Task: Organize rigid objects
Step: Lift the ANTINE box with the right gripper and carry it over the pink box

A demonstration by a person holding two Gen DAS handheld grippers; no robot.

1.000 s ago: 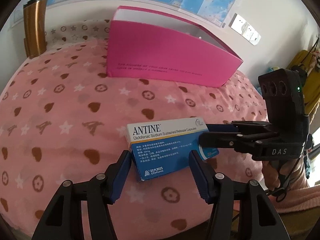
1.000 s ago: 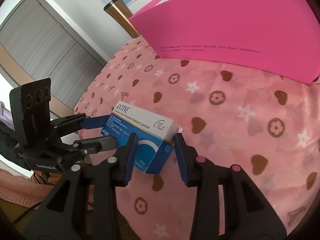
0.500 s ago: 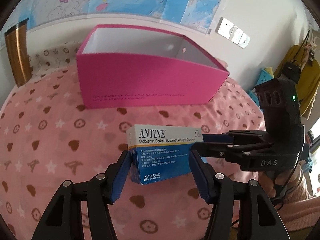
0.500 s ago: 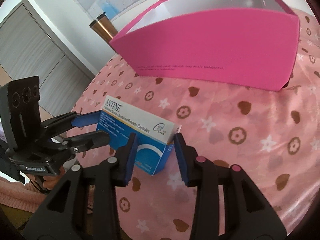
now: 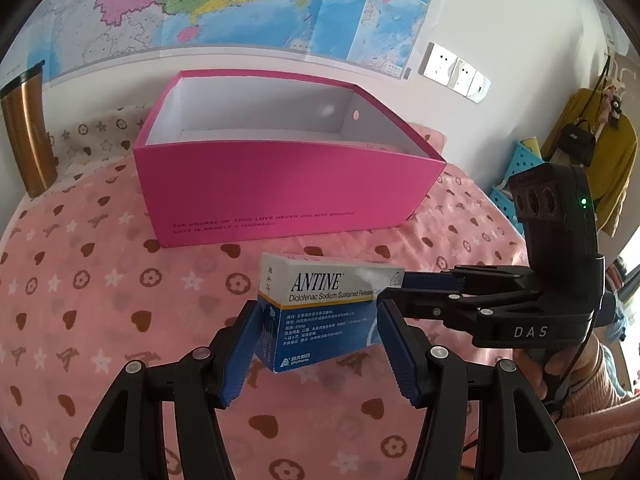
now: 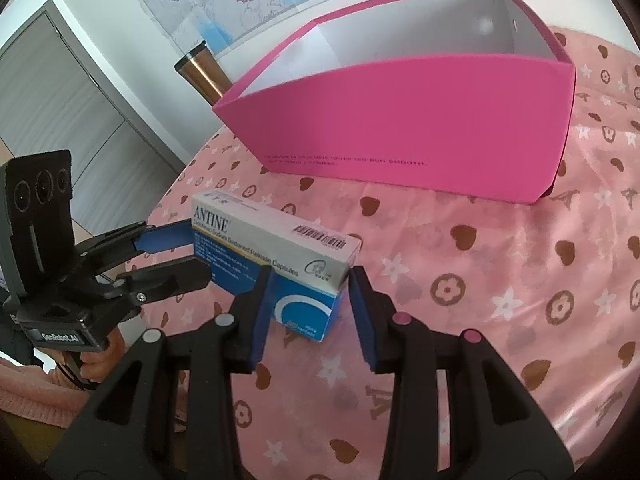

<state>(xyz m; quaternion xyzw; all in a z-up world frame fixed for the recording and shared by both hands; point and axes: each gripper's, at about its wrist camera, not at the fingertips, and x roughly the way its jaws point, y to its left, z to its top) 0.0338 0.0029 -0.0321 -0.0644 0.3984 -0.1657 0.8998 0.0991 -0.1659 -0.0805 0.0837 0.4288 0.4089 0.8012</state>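
Note:
A blue and white medicine box (image 5: 320, 312) labelled ANTINE is held above the pink patterned bedcover. My left gripper (image 5: 316, 344) is shut on its left end. My right gripper (image 6: 310, 306) is shut on its other end, and it also shows in the left wrist view (image 5: 394, 284) coming in from the right. The medicine box also shows in the right wrist view (image 6: 272, 256), with the left gripper (image 6: 176, 256) at its far end. An open, empty pink storage box (image 5: 280, 184) stands behind it, also in the right wrist view (image 6: 420, 120).
A copper tumbler (image 5: 26, 136) stands at the far left by the wall, also in the right wrist view (image 6: 202, 74). The pink heart-and-star bedcover (image 5: 100, 280) spreads all around. A map and wall sockets (image 5: 456, 74) are behind the pink box.
Both grippers have lifted the medicine box off the bedcover and raised it. The pink box's open top and white inside have come into view.

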